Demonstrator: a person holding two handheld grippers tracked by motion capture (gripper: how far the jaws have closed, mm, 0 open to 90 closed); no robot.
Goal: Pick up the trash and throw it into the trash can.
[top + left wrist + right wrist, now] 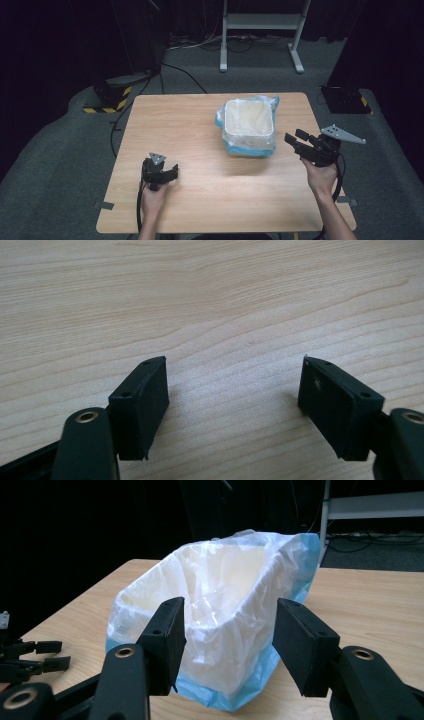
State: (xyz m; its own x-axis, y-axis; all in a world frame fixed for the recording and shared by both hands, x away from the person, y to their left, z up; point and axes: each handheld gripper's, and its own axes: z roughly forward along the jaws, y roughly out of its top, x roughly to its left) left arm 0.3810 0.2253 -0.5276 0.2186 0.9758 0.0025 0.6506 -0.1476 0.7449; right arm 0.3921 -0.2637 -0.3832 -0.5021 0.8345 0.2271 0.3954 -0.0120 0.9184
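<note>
A small white bin lined with a clear and blue plastic bag (248, 125) stands on the wooden table (200, 200), right of centre. My right gripper (295, 137) hovers just to the bin's right, open, its jaws pointing at the bin (220, 620) with nothing between them. My left gripper (172, 171) rests low over the table's front left, open; its jaws (232, 405) frame bare wood. In the right gripper view the left gripper (47, 655) appears far off at the left edge.
Dark carpet surrounds the table. A white metal frame (260, 30) stands beyond the far edge, and black stands with yellow-black striped bases (107, 100) sit at the far left and far right. Cables run across the floor.
</note>
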